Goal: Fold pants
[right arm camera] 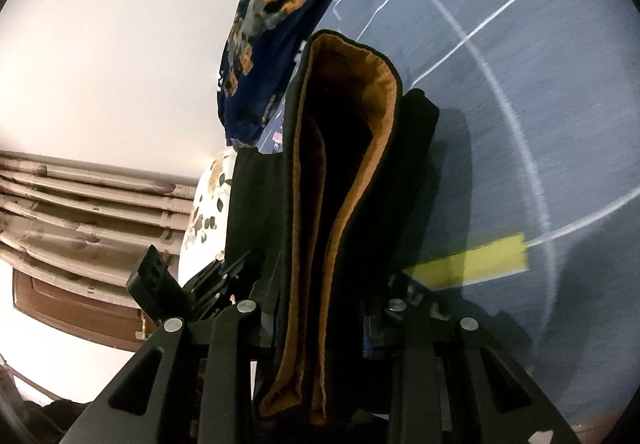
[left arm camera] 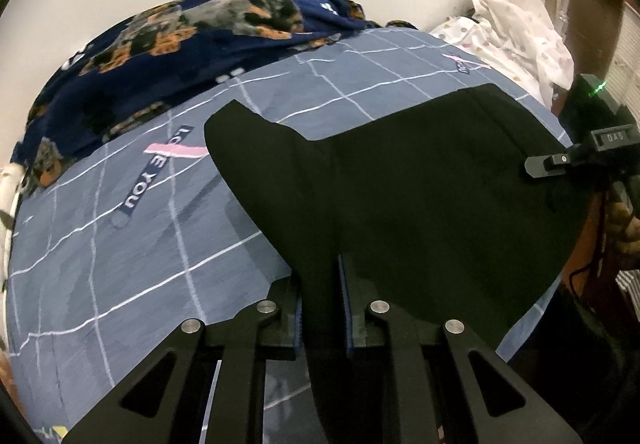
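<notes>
Black pants (left arm camera: 420, 196) spread over blue grid bedsheet (left arm camera: 120, 264), pinched at 6 o'clock in left gripper (left arm camera: 322, 308); orange-lined waistband (right arm camera: 344, 204) clamped between right gripper (right arm camera: 324, 324) jaws, rising toward 12.

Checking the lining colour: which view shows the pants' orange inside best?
The right wrist view: the orange lining fills the frame's middle, clamped in the right gripper. The left wrist view shows only the black pants outside, no orange.
</notes>
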`<state>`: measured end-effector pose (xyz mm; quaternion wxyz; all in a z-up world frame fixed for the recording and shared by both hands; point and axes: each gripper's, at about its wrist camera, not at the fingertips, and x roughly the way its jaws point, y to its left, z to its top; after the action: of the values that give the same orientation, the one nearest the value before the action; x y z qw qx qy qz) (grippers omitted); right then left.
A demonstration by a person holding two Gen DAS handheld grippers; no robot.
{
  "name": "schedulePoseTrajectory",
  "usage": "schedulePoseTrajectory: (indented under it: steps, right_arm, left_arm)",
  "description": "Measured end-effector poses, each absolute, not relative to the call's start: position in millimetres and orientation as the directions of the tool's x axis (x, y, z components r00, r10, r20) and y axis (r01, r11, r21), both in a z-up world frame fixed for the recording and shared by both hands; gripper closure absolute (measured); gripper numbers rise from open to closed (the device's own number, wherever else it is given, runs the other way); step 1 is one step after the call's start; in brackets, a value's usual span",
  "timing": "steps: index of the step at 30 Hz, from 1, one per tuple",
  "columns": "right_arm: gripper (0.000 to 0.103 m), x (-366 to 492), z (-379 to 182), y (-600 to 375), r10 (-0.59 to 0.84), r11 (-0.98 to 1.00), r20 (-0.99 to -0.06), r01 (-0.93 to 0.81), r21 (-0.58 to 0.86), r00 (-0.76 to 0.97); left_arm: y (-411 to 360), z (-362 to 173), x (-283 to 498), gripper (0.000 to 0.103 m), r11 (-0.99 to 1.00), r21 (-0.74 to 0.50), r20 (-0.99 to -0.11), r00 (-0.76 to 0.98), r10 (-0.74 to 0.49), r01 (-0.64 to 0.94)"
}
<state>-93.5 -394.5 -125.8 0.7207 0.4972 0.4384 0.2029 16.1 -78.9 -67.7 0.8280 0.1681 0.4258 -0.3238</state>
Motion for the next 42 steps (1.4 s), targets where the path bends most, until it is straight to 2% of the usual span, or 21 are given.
schedulePoseTrajectory:
  steps: [23, 42]
  right_arm:
    - [0.077, -13.9, -103.5, -303.9, 0.812, 0.405, -0.382, 0.046, 0.913, 0.442]
    - [0.077, 73.5, -99.1, -272.7, 0.835, 0.404, -0.373, 0.011, 0.915, 0.405]
  left_arm:
    - [24.2, -36.1, 53.0, 0.090, 0.858, 0.002, -0.780, 0.537, -0.320, 0.513]
    - [54.8, -27.6, 133.3, 0.090, 0.906, 0.025, -0.750, 0.607, -0.262, 0.422]
